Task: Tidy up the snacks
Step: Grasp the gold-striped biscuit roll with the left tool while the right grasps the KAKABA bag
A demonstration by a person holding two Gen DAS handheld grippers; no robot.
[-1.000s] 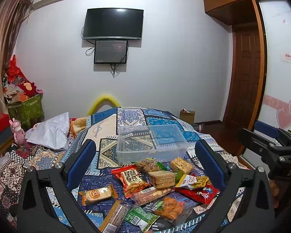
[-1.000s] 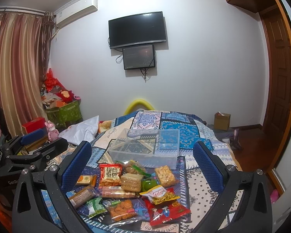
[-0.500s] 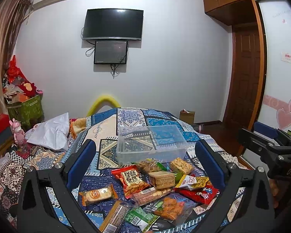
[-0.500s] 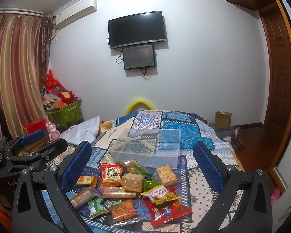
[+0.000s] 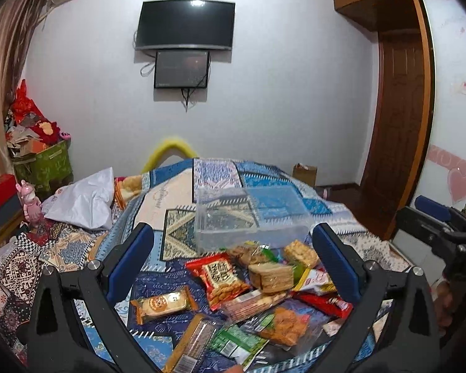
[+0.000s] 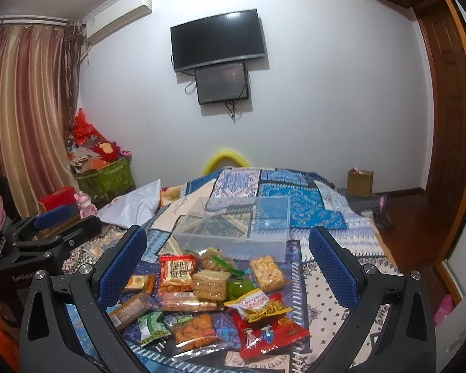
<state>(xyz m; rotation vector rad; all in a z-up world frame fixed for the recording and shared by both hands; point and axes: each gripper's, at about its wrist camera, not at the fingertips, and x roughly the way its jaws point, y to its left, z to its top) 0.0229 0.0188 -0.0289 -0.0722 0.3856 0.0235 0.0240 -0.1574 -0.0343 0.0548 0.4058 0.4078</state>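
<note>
Little is changing since the earlier frames: both views are only creeping slightly closer to the snack pile while nothing on the bed is shifting. Nearest, the left gripper (image 5: 233,264) and the right gripper (image 6: 228,264) are hovering side by side above the patterned blue quilt (image 6: 304,200), each with its blue-padded jaws spread wide and holding nothing, pointed forward and slightly down. Just beyond the fingertips, the loose snacks are lying untouched in a heap: a red-and-yellow peanut packet (image 5: 222,278), a clear-wrapped stack of pale wafers (image 6: 209,285), a red cartoon-printed pouch (image 6: 268,334) and others. Behind them, touching the heap's far edge, the clear rectangular plastic box (image 6: 236,227) is sitting empty. Sorting is apparently only beginning; the next move is probably calling for one gripper to be lowering onto a single packet, closing, and carrying it forward into the box.
</note>
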